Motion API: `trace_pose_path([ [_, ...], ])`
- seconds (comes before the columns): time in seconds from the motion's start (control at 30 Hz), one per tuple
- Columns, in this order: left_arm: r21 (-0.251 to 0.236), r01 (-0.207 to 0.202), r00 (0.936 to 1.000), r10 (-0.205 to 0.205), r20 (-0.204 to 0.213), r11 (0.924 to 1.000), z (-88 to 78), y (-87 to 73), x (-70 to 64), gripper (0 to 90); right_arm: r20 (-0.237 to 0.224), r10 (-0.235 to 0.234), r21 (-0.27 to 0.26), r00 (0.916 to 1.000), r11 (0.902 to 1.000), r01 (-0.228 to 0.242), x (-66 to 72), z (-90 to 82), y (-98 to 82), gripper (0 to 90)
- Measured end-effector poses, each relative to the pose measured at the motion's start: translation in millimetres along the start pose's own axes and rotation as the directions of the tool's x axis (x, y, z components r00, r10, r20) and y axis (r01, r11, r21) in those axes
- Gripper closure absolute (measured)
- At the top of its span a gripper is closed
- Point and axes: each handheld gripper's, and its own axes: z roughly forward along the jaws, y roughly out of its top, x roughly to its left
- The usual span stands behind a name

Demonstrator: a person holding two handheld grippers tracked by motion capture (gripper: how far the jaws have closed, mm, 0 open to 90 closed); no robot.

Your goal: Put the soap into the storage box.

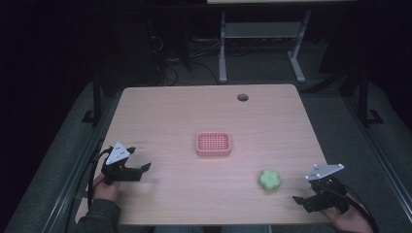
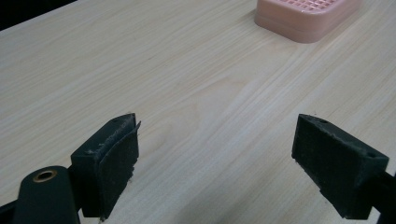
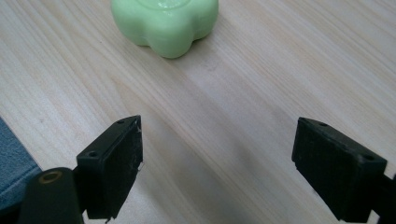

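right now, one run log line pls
left gripper open, idle | right gripper open, facing green soap | pink tray empty

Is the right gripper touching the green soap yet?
Apart. The right gripper view shows bare table between the open right gripper and the soap.

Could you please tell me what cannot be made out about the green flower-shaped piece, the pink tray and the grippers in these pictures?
- Green flower-shaped piece: the right gripper view's top edge cuts off its far part; in the high view it is too small to show what it is made of.
- Pink tray: the left gripper view's top edge cuts it off; its grid is too small in the high view to tell its depth.
- Left gripper and right gripper: their bodies lie below the frame edges.
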Motion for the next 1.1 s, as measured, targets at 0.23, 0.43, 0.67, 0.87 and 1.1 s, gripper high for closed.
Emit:
trace_pose_path([
  [0.23, -0.012, 0.009, 0.9999, -0.009, 0.007, 0.9999, 0.5, -0.7, -1.9, 14.4, -0.007, -0.011, 0.009, 0.9999, 0.9999, 0.011, 2.0, 1.0, 3.6, 16.1],
  [0.43, -0.002, -0.014, 0.9999, 0.014, 0.008, 0.9999, -1.4, -0.4, -1.2, 14.4, -0.010, -0.026, 0.015, 0.9996, 0.9996, 0.026, 4.0, -2.3, 15.3, 15.5],
  [0.67, -0.011, 0.003, 1.0000, -0.003, 0.002, 0.9999, -1.2, -0.2, -1.1, 14.4, -0.042, -0.102, 0.058, 0.9939, 0.9928, 0.105, 9.4, 3.4, 39.9, 15.1],
  [0.87, -0.010, 0.001, 1.0000, 0.000, 0.007, 1.0000, -1.1, -0.1, -1.8, 14.4, -0.051, -0.148, 0.094, 0.9877, 0.9839, 0.152, 15.1, 8.9, 60.9, 15.1],
  [1.1, -0.016, 0.000, 1.0000, 0.000, 0.007, 0.9999, -1.5, 0.1, -1.5, 14.4, -0.074, -0.195, 0.120, 0.9781, 0.9718, 0.203, 20.7, 17.2, 78.7, 15.1],
])
